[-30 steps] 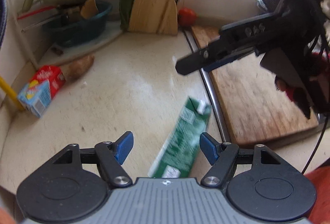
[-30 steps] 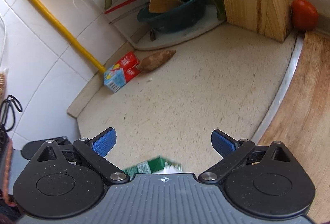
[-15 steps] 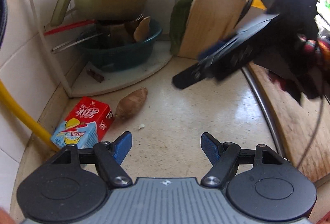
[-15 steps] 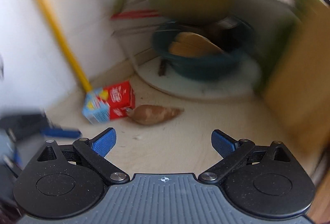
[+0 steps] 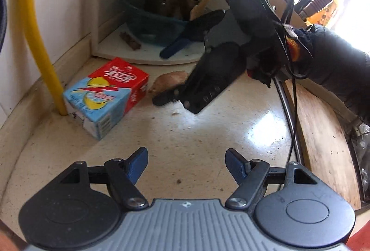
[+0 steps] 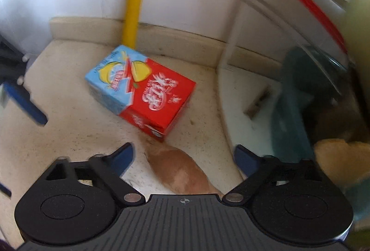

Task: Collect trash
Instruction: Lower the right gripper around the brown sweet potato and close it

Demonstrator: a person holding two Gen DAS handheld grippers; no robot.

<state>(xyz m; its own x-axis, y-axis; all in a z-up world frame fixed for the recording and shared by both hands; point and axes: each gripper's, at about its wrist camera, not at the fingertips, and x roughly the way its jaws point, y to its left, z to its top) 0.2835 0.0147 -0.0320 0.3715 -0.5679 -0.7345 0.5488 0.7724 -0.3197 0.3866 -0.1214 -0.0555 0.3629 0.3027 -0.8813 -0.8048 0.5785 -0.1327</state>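
- Speckled cream countertop [image 5: 208, 135] is running into a white tiled corner, where a yellow pipe [image 5: 37, 38] is meeting the counter edge.
- Left gripper [image 5: 186, 164] is hovering low over bare counter, its blue-tipped jaws spread wide and holding nothing.
- Right gripper [image 6: 183, 157] is reaching in from the right side, angled down toward the corner, jaws spread wide and gripping nothing; a brownish root vegetable [image 6: 182, 172] is lying between its fingers.
- Red and blue drink carton [image 5: 108, 93] is lying on its side near the wall, its blue end beside the pipe, its red end just beside the root vegetable.
- Open counter is stretching between the left gripper and the carton.
- White shelf base [image 5: 148, 54] carrying a teal basin [image 5: 152, 26] is crowding the back of the corner.
- Wooden cutting board [image 5: 323, 140] is bordering the counter on the right.
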